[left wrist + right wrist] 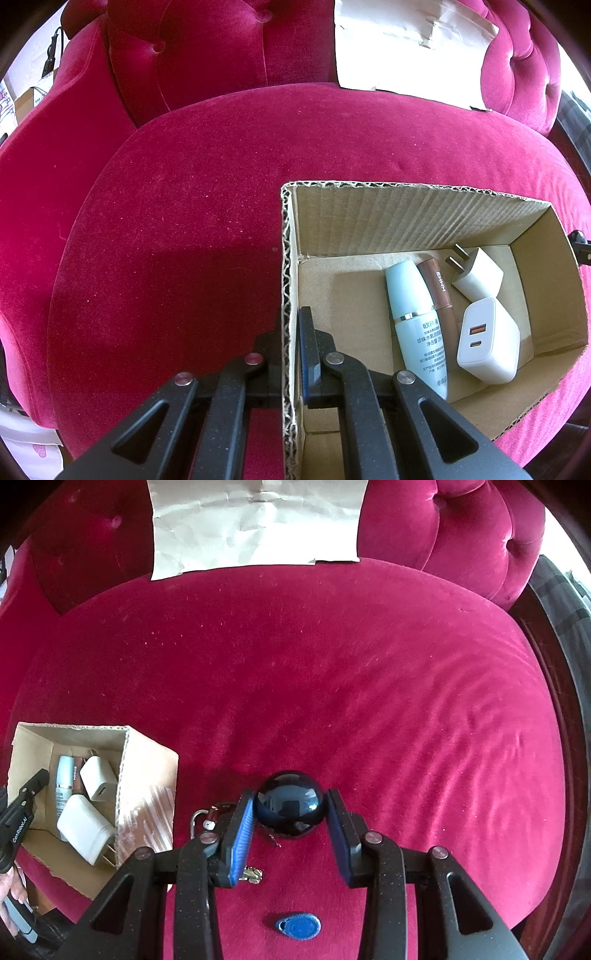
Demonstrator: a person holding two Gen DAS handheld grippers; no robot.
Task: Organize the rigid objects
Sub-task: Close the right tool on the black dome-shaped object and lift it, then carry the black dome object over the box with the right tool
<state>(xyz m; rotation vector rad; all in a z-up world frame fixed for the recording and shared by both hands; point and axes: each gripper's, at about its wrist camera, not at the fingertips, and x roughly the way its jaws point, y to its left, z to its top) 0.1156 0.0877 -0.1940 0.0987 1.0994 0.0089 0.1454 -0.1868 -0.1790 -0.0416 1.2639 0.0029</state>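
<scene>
On the sofa [332, 683], the left gripper [291, 332] is clamping the box [406, 206] wall (steadying it) while the right gripper [290, 812] is pinching the ball [290, 808] for boxing.

Open red cushion [332, 686] beyond the black ball [291, 809]; cardboard box [147, 760] and keys [212, 818] crowding the left.

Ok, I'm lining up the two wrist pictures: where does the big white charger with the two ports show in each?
Left wrist: big white charger lies lower right, inside the cardboard box.
Right wrist: the charger sits far left, low, in the same box.
Shared landmark: the pale blue bottle beside it.
</scene>
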